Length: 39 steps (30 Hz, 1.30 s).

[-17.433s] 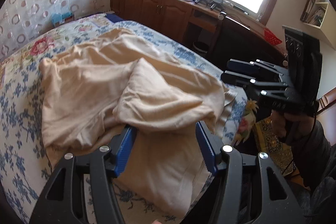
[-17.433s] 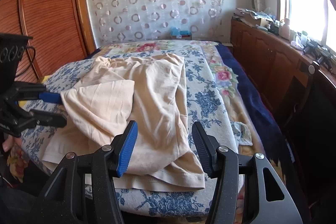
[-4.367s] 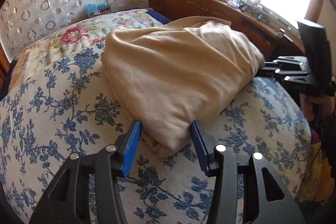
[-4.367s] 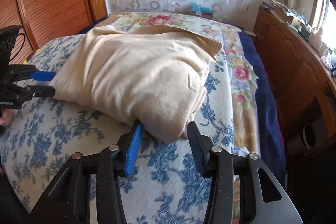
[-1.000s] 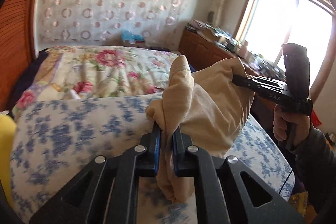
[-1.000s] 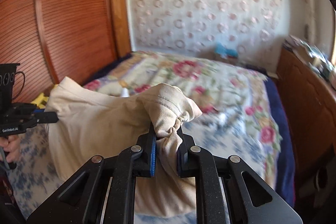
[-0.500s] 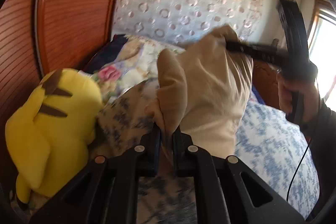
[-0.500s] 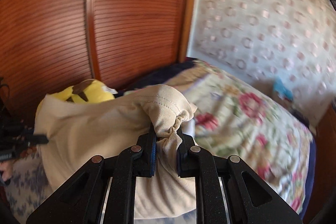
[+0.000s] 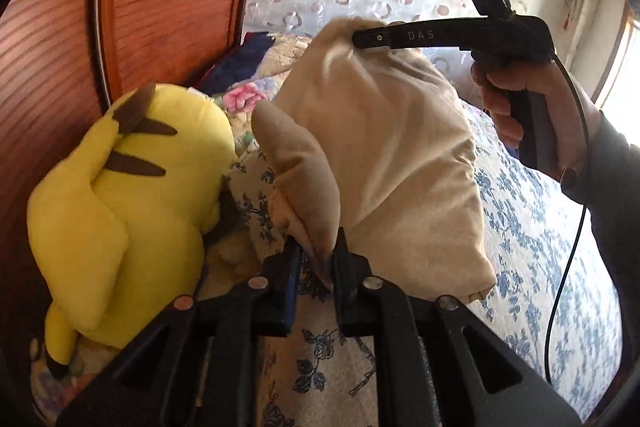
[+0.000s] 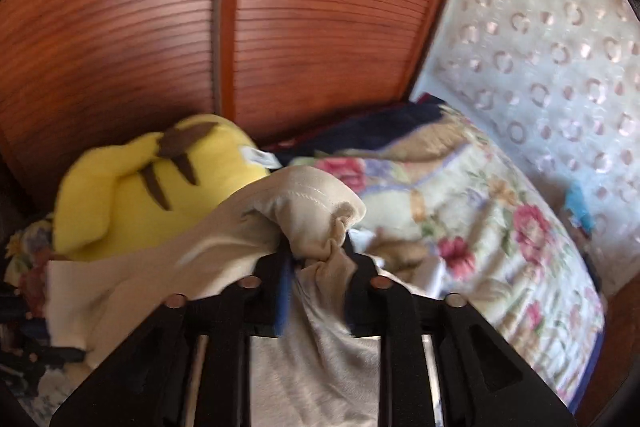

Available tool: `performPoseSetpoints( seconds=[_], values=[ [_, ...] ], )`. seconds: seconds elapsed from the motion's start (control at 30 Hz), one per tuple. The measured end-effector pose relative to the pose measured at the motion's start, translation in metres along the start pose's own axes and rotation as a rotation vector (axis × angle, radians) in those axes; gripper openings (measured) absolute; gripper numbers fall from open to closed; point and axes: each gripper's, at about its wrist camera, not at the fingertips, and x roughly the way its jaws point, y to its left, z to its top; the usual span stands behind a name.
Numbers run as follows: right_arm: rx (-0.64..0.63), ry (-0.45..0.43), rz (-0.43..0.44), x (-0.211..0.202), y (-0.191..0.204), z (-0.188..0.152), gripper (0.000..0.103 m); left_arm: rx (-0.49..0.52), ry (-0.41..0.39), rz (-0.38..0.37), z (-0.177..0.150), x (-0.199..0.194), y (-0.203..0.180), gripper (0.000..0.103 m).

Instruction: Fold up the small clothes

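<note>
I have the folded beige garment point(image 9: 384, 163) strung between my two tongs, its lower edge resting on the blue-flowered bedspread point(image 9: 532, 227) close to the head of the bed. My left gripper point(image 9: 316, 267) has a bunched corner of the cloth between its pads, and its jaws are easing apart, though the fabric still sits in the gap. My right gripper point(image 10: 318, 267) has the opposite corner, a gathered hem, and its jaws are parting too, with cloth between them. In the left wrist view, the right gripper point(image 9: 362, 39) shows from the side, tip against the garment's upper corner, held by a hand point(image 9: 516, 107). Just left of both tongs lies a yellow plush toy point(image 9: 120, 203) against the reddish wooden louvred door point(image 10: 200, 27). Beyond the right tongs lies a rose-patterned quilt point(image 10: 480, 227).
</note>
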Motion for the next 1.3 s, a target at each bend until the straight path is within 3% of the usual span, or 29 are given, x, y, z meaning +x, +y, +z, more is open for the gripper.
performPoseSetpoints(
  seconds=[0.07,0.23,0.4,0.57,0.67,0.83,1.03,1.1,1.17,1.3],
  values=[
    [0.05,-0.021,-0.012,-0.007,-0.013,-0.005,0.045,0.009,-0.014,0.004,0.001,-0.009,-0.003,0.036],
    [0.175,-0.079,-0.024,-0.039,-0.045,-0.026,0.047,0.037,-0.078,0.016,0.003,-0.031,-0.007,0.058],
    [0.239,-0.068,0.03,-0.05,-0.053,-0.064,0.047,0.07,-0.138,0.031,0.005,-0.053,-0.014,0.059],
    [0.276,0.022,0.011,-0.018,-0.057,-0.092,0.047,0.12,-0.181,0.038,0.005,-0.075,-0.034,0.06],
    [0.319,0.005,-0.002,-0.031,-0.068,-0.099,0.047,0.148,-0.192,0.048,0.003,-0.085,-0.047,0.06],
    [0.336,-0.066,-0.046,-0.098,-0.068,-0.114,0.047,0.203,-0.215,0.048,0.0,-0.101,-0.072,0.06],
    [0.387,-0.176,-0.077,-0.201,-0.042,-0.157,0.048,0.25,-0.258,0.04,-0.009,-0.126,-0.112,0.06],
    [0.405,-0.198,-0.096,-0.229,-0.033,-0.173,0.052,0.262,-0.265,0.035,-0.014,-0.131,-0.125,0.06],
    [0.421,-0.222,-0.122,-0.258,-0.022,-0.19,0.063,0.273,-0.268,0.025,-0.019,-0.136,-0.137,0.06],
    [0.47,-0.257,-0.16,-0.302,-0.005,-0.221,0.072,0.287,-0.279,0.005,-0.029,-0.145,-0.163,0.06]
  ],
)
